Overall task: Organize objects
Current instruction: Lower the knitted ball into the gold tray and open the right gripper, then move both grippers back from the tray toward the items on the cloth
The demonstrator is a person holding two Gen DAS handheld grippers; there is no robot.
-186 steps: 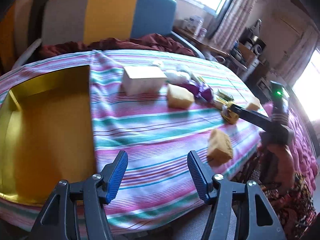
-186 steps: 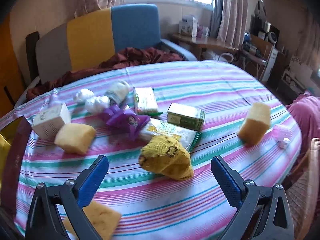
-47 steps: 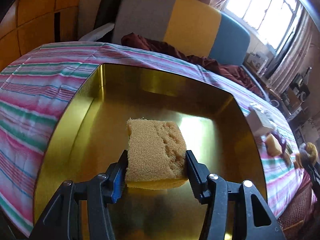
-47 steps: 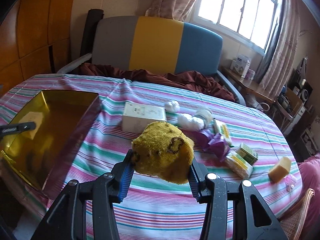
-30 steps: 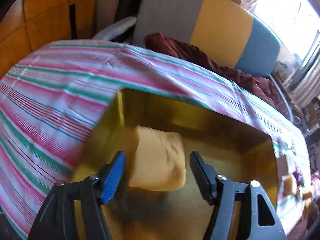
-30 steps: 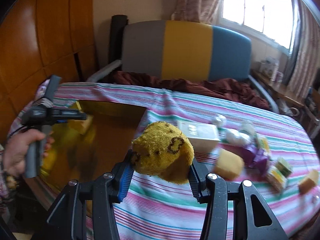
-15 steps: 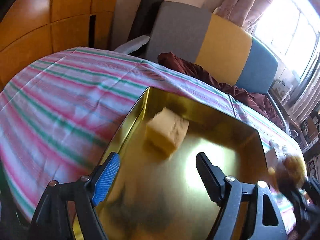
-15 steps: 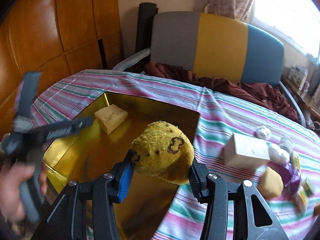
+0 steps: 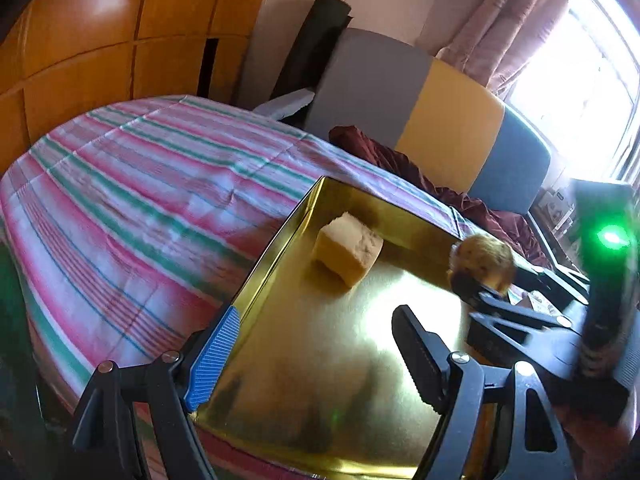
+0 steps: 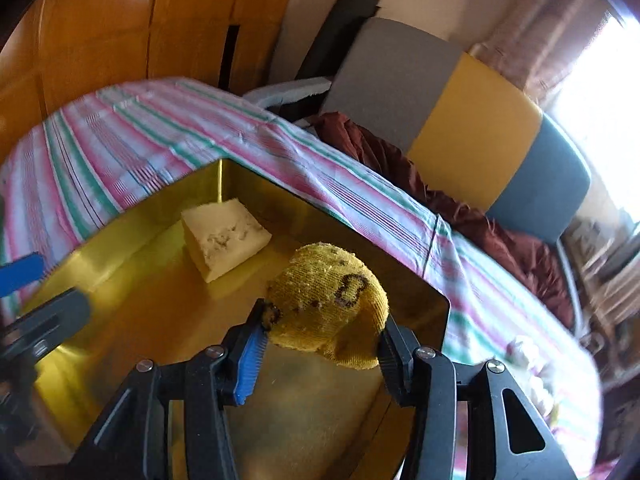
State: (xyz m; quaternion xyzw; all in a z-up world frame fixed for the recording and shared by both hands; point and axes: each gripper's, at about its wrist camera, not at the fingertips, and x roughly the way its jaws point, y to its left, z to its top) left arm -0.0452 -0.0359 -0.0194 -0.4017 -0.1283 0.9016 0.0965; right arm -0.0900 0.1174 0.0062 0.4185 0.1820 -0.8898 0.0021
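Sponge (image 10: 224,236): I see a pale yellow block, pitted on top, lying flat on the tray floor near its far left corner, free of any grip.
Knitted ball (image 10: 330,304): mustard-yellow, dark-marked, I have it pinched from both sides, held above the tray's right part.
Tray (image 9: 260,268): gold, shiny, shallow-walled, resting on the striped cloth.
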